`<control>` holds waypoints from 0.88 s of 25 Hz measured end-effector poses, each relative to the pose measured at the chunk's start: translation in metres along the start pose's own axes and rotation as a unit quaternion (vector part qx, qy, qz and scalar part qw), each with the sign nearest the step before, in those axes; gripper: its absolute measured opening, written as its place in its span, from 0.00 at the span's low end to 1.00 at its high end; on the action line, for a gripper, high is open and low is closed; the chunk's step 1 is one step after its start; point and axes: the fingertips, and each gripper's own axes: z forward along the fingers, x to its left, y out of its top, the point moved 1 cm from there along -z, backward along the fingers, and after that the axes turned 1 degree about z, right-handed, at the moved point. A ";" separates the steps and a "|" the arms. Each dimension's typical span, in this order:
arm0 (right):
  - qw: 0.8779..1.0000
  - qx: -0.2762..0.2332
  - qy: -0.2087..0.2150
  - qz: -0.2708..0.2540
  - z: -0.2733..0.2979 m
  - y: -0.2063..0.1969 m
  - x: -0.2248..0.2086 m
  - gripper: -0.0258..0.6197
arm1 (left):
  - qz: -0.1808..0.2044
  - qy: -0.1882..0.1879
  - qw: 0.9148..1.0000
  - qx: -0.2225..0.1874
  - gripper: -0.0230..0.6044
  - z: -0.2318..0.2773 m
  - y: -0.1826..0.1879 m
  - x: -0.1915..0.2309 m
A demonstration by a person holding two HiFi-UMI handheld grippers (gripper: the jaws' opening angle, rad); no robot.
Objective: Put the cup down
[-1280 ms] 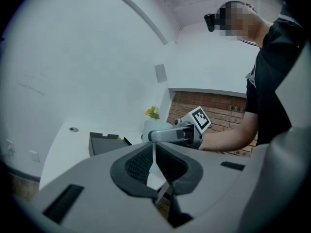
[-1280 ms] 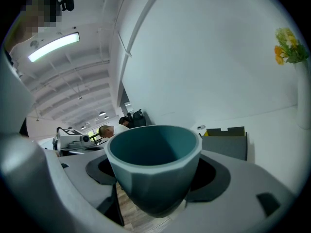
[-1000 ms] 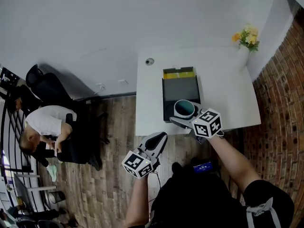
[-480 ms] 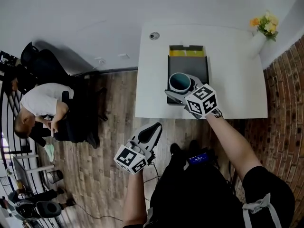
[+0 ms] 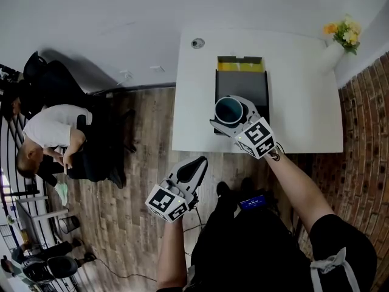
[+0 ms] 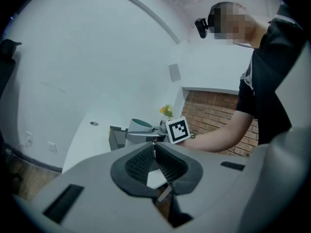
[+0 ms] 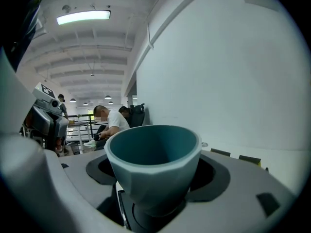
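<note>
My right tool (image 5: 226, 112) is pinching the cup (image 7: 154, 164): one jaw presses on each side of its lower body, and the cup sits upright between them with its mouth open to the ceiling. The cup is blue-green, with a faceted outside and nothing to be seen inside. From my head it hangs over the near end of the tray (image 5: 242, 85). I cannot tell whether its base touches the tray.

My left tool (image 6: 154, 153) has its jaws pressed together at the tips, with nothing between the ribbed pads. It is held low, well short of the tray, off the near edge of the surface (image 5: 304, 102) and over the wooden floor (image 5: 140, 181). It points toward the tray.

The tray is dark and lies lengthwise on the white surface, one short end toward me. A yellow strip (image 5: 240, 65) lies just past its far end. A small round piece (image 5: 197, 42) sits on the surface, beyond the tray and to its left. Flowers (image 5: 344, 28), orange and yellow, stand far to the tray's right, at the far corner. A brick wall (image 5: 371, 132) runs down that same side. Well to the left of the tray, off the surface, a person (image 5: 55, 132) in a white shirt sits bent forward.
</note>
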 end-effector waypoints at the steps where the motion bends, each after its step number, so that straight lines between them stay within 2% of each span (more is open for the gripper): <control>1: 1.000 -0.001 -0.001 -0.002 -0.001 0.000 0.000 0.66 | 0.000 -0.001 1.000 0.000 0.05 0.001 0.000 0.000; 11: 1.000 -0.003 -0.006 -0.001 0.001 -0.001 -0.001 0.66 | 0.004 -0.006 1.000 -0.002 0.05 0.003 0.003 -0.005; 22: 0.999 0.019 -0.015 -0.031 -0.014 -0.003 0.002 0.70 | 0.008 -0.002 1.000 -0.004 0.05 -0.003 0.006 -0.008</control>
